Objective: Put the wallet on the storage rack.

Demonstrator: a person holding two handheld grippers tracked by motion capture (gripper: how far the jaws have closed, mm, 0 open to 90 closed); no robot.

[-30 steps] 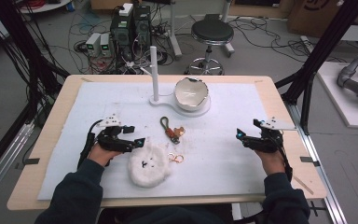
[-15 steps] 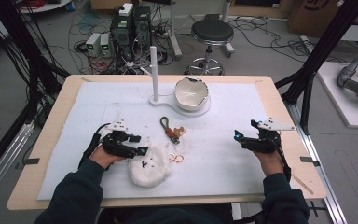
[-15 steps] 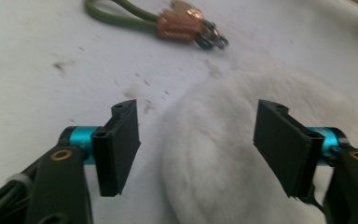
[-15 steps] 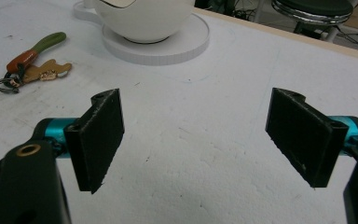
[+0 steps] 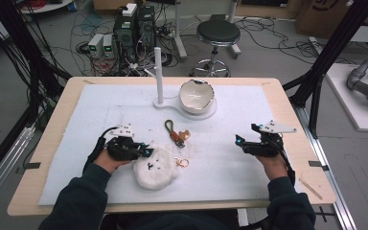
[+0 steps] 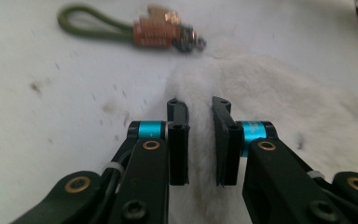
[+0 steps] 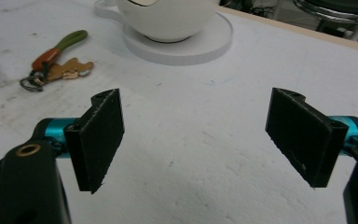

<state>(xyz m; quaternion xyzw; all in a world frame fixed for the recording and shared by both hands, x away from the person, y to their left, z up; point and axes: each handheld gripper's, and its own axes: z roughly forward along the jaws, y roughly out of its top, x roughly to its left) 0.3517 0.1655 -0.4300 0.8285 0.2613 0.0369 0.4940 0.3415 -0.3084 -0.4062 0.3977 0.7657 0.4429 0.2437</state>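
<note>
Two hand-held grippers work over a white mat (image 5: 124, 103) on the wooden bench (image 5: 292, 103); the left hand-held gripper (image 5: 141, 151) sits at the left edge of a white fluffy toy (image 5: 154, 167), and in the left gripper view its jaws stand nearly together with a fold of the white fur (image 6: 199, 140) pinched between the pads (image 6: 179, 154); the toy lies near the front of the mat, close to the person's left forearm. The right hand-held gripper (image 5: 242, 142) is well apart from it on the right side of the mat, its jaws spread wide with only bare mat between them in the right gripper view (image 7: 193, 140); it holds nothing.

Between the two grippers, just beyond the toy, lies a keychain (image 5: 175, 134) with a green loop and copper-coloured parts; in the left gripper view it lies just past the fur (image 6: 156, 28); a small copper ring (image 5: 182, 163) rests just beside the toy's right edge. Farther back stands a white cracked bowl (image 5: 197, 96) on a round white base (image 5: 211, 113), with a white upright post (image 5: 158, 72) just to its left; in the right gripper view the bowl (image 7: 168, 18) sits ahead and the keychain (image 7: 58, 63) to the left.
</note>
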